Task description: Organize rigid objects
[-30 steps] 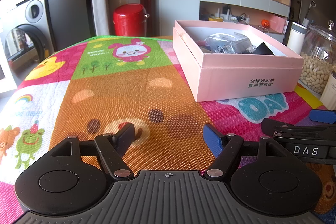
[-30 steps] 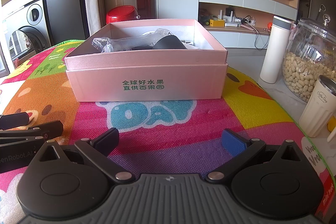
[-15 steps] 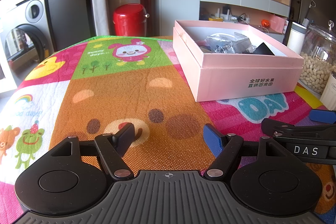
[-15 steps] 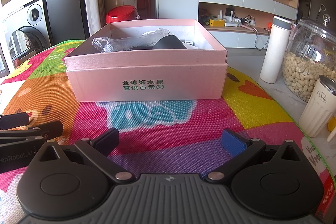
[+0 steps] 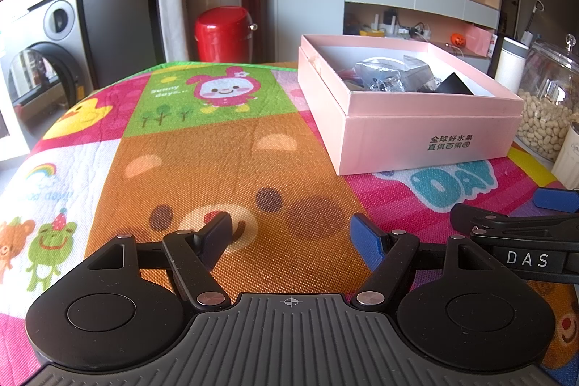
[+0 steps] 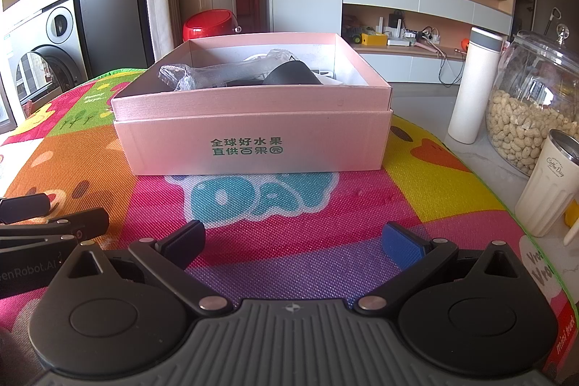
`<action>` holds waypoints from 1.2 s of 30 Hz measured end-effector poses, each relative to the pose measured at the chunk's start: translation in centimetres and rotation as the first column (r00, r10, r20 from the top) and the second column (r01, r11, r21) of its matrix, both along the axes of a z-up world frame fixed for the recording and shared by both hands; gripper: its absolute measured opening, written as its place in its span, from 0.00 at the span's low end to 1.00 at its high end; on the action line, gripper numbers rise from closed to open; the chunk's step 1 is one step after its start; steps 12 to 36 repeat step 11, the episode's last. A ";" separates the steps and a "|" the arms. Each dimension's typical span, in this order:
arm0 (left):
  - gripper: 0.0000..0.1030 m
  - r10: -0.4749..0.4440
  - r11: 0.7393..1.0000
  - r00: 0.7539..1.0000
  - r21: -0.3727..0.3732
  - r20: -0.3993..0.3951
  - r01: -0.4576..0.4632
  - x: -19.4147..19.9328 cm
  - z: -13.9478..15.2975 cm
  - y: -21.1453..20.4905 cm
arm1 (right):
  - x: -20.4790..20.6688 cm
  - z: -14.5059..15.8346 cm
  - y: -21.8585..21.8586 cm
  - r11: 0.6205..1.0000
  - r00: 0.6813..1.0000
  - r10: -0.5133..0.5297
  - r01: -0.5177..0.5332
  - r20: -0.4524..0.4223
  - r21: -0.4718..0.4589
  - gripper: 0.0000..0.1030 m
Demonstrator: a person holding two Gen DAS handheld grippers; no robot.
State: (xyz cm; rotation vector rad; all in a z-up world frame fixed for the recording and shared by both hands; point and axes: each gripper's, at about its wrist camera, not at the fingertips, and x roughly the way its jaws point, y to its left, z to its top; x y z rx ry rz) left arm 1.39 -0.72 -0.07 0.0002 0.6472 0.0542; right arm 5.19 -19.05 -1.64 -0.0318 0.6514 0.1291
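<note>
A pink cardboard box (image 5: 427, 136) (image 6: 253, 147) stands open on the colourful cartoon mat (image 5: 202, 161). Inside it lie a black rounded object (image 6: 291, 75) and things wrapped in clear plastic (image 6: 202, 76) (image 5: 380, 75). My left gripper (image 5: 291, 236) is open and empty, low over the orange patch, left of the box. My right gripper (image 6: 293, 239) is open and empty, low over the mat just in front of the box. Each gripper shows at the edge of the other's view, the right one in the left wrist view (image 5: 521, 234) and the left one in the right wrist view (image 6: 43, 223).
A glass jar of peanuts (image 6: 532, 107), a white thermos (image 6: 474, 85) and a ribbed white cup (image 6: 546, 183) stand right of the mat. A red bin (image 5: 222, 33) and a washing machine (image 5: 39, 60) are beyond the table's far edge.
</note>
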 end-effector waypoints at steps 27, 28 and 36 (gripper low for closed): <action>0.76 -0.002 1.000 1.000 -0.009 -0.001 0.002 0.0 0.0 0.2 | 0.0 0.0 0.0 1.000 1.000 0.000 0.000 0.000 0.000 1.00; 0.76 -0.002 1.000 1.000 -0.009 -0.001 0.002 0.0 0.0 0.2 | 0.0 0.0 0.0 1.000 1.000 0.000 0.000 0.000 0.000 1.00; 0.76 -0.002 1.000 1.000 -0.009 -0.001 0.002 0.0 0.0 0.2 | 0.0 0.0 0.0 1.000 1.000 0.000 0.000 0.000 0.000 1.00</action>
